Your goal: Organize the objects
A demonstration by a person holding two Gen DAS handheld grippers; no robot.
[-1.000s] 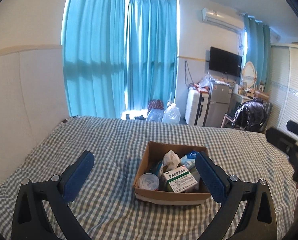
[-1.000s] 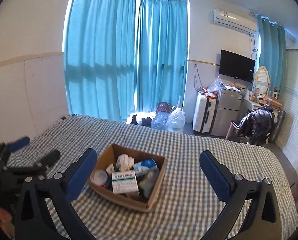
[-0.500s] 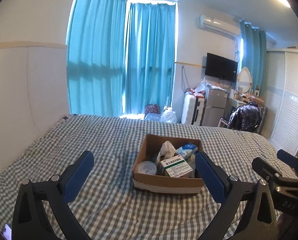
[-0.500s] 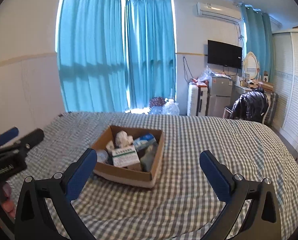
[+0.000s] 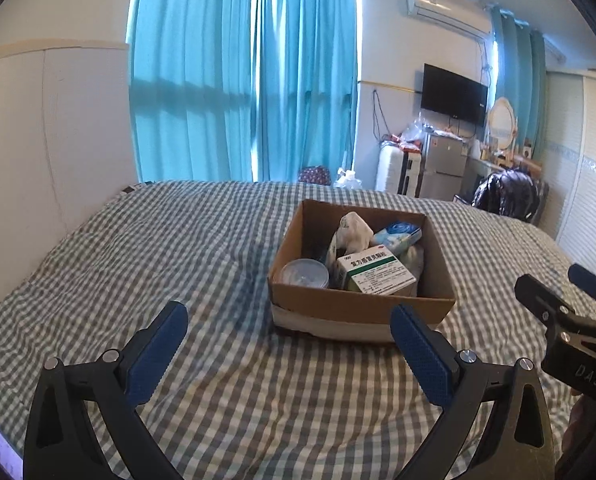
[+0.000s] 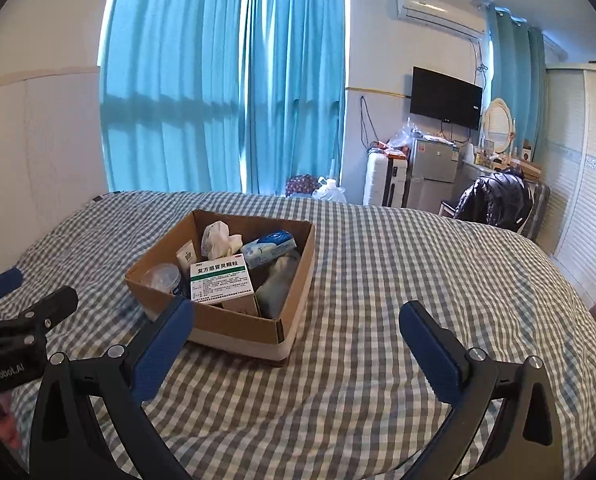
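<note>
An open cardboard box sits on a bed with a grey checked cover. Inside it are a green-and-white medicine box, a blue-and-white packet, crumpled white paper, a clear round lid or tub and a small white tube. My left gripper is open and empty, just short of the box's near side. My right gripper is open and empty, its left finger at the box's near corner.
The bed's padded headboard wall is at left. Blue curtains, water bottles, a small fridge, a wall TV, a chair with a black jacket and a wardrobe stand beyond the bed.
Both grippers have come lower and closer to the box, which now looks larger in both views. Both stay open.
</note>
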